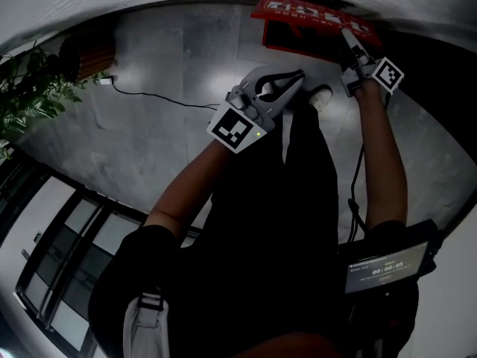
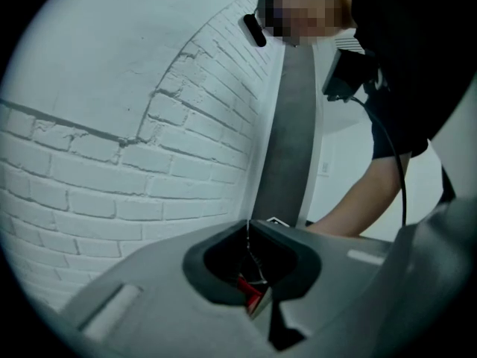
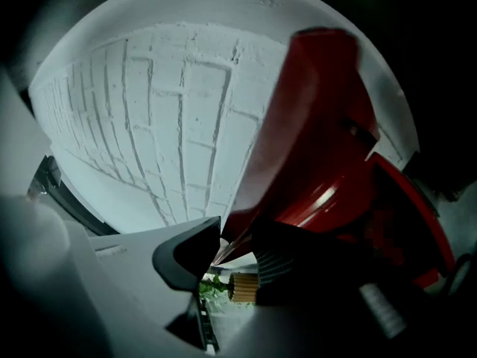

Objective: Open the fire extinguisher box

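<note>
The red fire extinguisher box (image 1: 313,19) stands on the floor against the white brick wall, at the top of the head view. My right gripper (image 1: 347,36) reaches to its upper edge. In the right gripper view the box's red lid (image 3: 313,140) fills the right side, and its thin edge runs down between the two dark pads of the right gripper (image 3: 223,248), which pinch it. My left gripper (image 1: 297,76) hangs in the air short of the box, over the grey floor, touching nothing. In its own view the left gripper (image 2: 250,233) has its jaws together with nothing held.
A white brick wall (image 2: 112,162) rises behind the box. On the grey floor a black cable (image 1: 156,99) runs left toward a brown object (image 1: 86,54). A leafy plant (image 1: 22,88) stands at far left. Glass panels (image 1: 67,252) lie at lower left. A white shoe (image 1: 320,95) is near the box.
</note>
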Available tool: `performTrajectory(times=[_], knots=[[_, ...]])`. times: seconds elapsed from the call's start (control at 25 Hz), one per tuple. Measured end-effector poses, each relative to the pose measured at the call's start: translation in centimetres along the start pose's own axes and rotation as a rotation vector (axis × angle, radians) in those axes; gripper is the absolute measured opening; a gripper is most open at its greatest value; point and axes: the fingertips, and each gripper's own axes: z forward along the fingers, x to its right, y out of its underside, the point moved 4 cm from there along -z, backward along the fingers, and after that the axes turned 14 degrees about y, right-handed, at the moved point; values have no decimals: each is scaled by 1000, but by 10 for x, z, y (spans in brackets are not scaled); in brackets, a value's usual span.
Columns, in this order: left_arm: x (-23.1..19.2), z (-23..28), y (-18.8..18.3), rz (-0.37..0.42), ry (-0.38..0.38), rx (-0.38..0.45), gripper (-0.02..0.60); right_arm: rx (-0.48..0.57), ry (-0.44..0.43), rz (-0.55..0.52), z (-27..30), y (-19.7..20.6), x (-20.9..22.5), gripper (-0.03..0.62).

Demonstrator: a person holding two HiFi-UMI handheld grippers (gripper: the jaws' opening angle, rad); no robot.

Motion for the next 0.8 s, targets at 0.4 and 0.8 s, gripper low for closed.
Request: performTrajectory(times=[0.4,0.8], knots=[[-17,-19,-6,-12,-44,0,9,136,-72,1,30,-59,-41,129],[-23,-19,-12,-9,-46,8,9,117,-128,-167,21,-57,-69,100]])
